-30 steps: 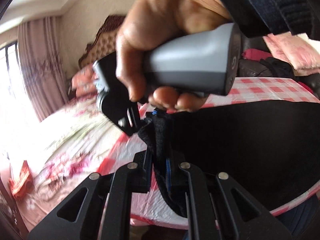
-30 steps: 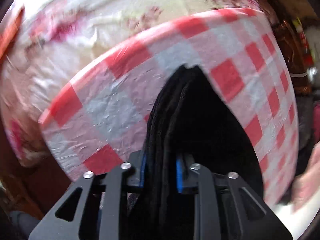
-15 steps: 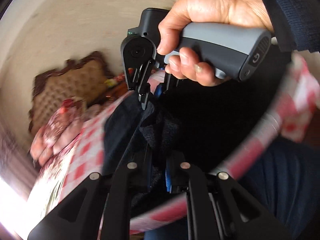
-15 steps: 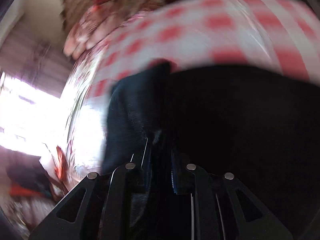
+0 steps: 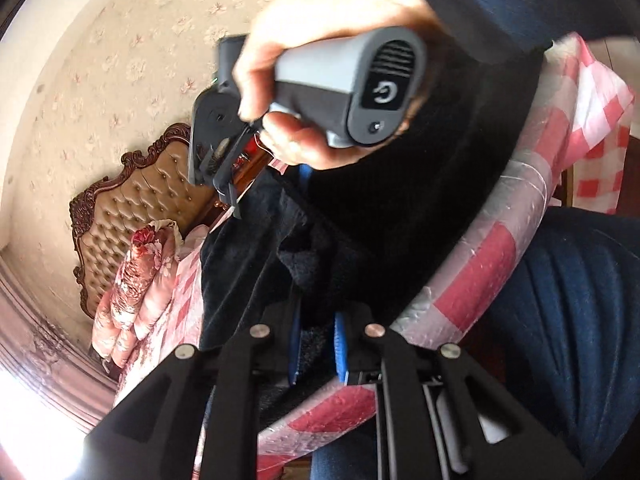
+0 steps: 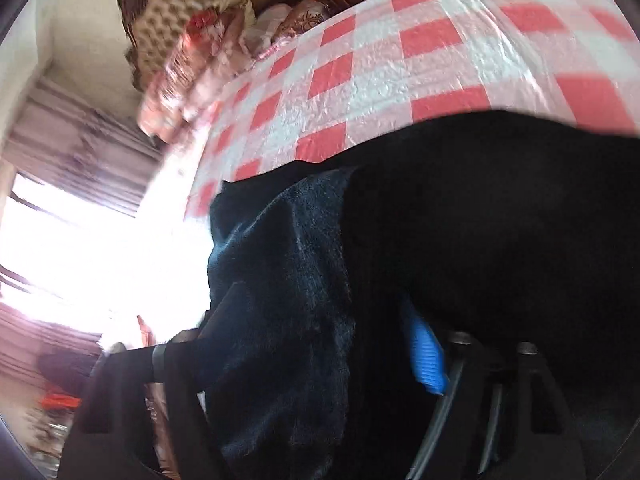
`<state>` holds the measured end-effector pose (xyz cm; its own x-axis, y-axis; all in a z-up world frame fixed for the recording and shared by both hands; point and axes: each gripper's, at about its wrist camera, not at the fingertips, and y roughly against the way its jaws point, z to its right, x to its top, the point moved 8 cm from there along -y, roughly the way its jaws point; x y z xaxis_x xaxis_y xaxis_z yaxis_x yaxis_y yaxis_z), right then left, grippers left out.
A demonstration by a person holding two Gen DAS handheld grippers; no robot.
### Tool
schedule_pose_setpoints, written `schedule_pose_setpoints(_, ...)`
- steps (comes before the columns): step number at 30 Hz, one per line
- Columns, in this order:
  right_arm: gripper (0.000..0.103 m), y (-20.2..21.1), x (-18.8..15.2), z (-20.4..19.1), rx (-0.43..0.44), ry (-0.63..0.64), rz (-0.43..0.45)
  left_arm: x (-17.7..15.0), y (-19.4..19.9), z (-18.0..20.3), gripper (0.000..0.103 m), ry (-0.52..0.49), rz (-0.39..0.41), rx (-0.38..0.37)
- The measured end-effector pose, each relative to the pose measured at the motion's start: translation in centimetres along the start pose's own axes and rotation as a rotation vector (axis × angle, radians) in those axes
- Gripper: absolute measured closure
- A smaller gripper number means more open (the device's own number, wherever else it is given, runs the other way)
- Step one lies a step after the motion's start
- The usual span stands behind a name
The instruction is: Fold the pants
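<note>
Black fleece-lined pants (image 5: 400, 220) lie on a round table with a red-and-white check cloth (image 5: 480, 272). My left gripper (image 5: 318, 340) sits at the near rim. Its blue pads still pinch a fold of the pants while the jaws begin opening. A hand holds my right gripper (image 5: 268, 190) just beyond, over the same edge of cloth. In the right wrist view the right gripper (image 6: 320, 320) is opening. Its jaws stand wide apart, with the pants (image 6: 500, 220) loose between them and draped over the left finger.
The check cloth (image 6: 400, 60) stretches bare beyond the pants. A tufted headboard (image 5: 132, 208) and floral bedding (image 5: 132, 292) stand past the table. There is a bright curtained window (image 6: 80, 260) to the left. The person's blue-clad legs (image 5: 580, 320) press against the table's near edge.
Both grippers swung across the table with the pants' edge, and their views rolled. The right jaws, clamped on the cloth before, have spread wide. The left gap is slightly wider.
</note>
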<state>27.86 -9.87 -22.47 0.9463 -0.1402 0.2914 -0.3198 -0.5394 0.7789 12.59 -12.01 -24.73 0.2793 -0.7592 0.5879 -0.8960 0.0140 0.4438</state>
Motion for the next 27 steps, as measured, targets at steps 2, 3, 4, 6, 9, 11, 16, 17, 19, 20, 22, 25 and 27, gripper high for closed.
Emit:
schedule_pose_setpoints(2,0.083,0.5,0.2,-0.3,-0.061,0.021,-0.004,0.6,0.6,0.0,0.09,-0.02,0.008,0.019)
schedule_pose_setpoints(3,0.086,0.9,0.4,-0.5,-0.038,0.015,0.004,1.0,1.1,-0.1,0.09,-0.019,0.013,0.03)
schedule_pose_setpoints(4,0.087,1.7,0.6,-0.6,-0.018,0.013,0.019,1.4,1.5,-0.1,0.09,-0.018,0.021,0.036)
schedule_pose_setpoints(6,0.088,3.0,1.0,-0.5,0.006,0.01,0.044,2.6,2.0,-0.1,0.09,-0.04,0.052,0.053)
schedule_pose_setpoints(9,0.088,4.5,1.0,0.1,0.009,0.007,0.067,4.0,2.5,1.1,0.09,-0.07,0.084,0.047)
schedule_pose_setpoints(11,0.088,5.1,0.8,0.4,0.001,0.026,0.069,4.6,2.5,2.1,0.09,-0.098,0.094,0.035)
schedule_pose_setpoints(16,0.087,5.6,0.8,0.3,-0.024,0.065,0.044,4.9,2.5,2.0,0.09,-0.071,0.09,0.015)
schedule_pose_setpoints(17,0.087,5.5,0.8,0.1,-0.04,0.068,0.032,4.8,2.8,1.2,0.09,-0.034,0.088,0.006)
schedule_pose_setpoints(19,0.087,5.5,0.6,-0.7,-0.065,0.098,0.021,4.5,2.8,-0.6,0.09,0.017,0.079,0.006)
schedule_pose_setpoints(20,0.086,5.4,0.6,-1.1,-0.08,0.113,0.015,4.4,3.0,-1.3,0.09,0.041,0.077,0.007)
schedule_pose_setpoints(22,0.078,5.2,0.7,-2.4,-0.1,0.151,-0.005,4.3,3.4,-3.1,0.09,0.096,0.079,0.024)
schedule_pose_setpoints(25,0.074,4.7,1.1,-2.4,-0.115,0.145,-0.033,4.7,3.8,-4.3,0.09,0.154,0.084,0.027)
schedule_pose_setpoints(27,0.073,4.2,1.4,-2.6,-0.108,0.162,-0.048,4.9,3.8,-3.6,0.09,0.132,0.087,0.024)
